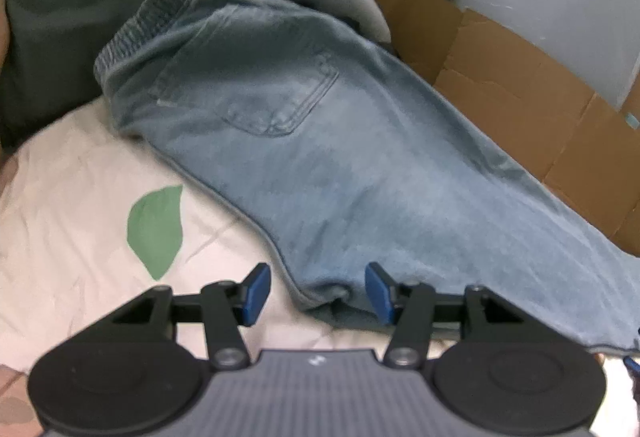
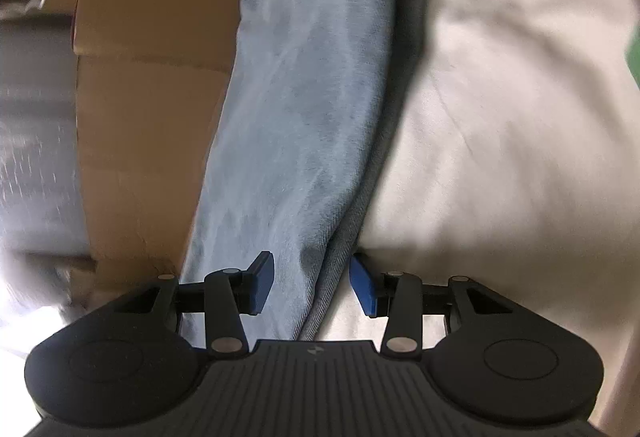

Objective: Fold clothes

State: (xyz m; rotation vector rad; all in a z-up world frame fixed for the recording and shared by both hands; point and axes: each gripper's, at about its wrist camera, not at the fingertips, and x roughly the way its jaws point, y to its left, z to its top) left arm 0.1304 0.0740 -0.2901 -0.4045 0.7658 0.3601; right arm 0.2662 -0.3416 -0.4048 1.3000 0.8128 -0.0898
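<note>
Denim jeans (image 1: 320, 141) lie folded lengthwise on a bed sheet (image 1: 80, 205), waistband at the far end, one back pocket facing up, the legs running toward both tools. The left tool (image 1: 316, 291) stands released, its blue pads apart on either side of the folded crotch edge without pressing it. The right tool (image 2: 312, 285) is likewise released, straddling the leg's long edge where two layers show. Neither tool grasps cloth. The step in hand appears to be setting up the next fold: seat both layers fully between the pads before closing, lift evenly, and carry the legs toward the waistband so edges align. The denim is pale, washed, heavy, with ribbed elastic at the waist. The sheet is cream, soft, with a green leaf (image 1: 154, 231) print. Cardboard (image 1: 500, 85) borders the bed.
</note>
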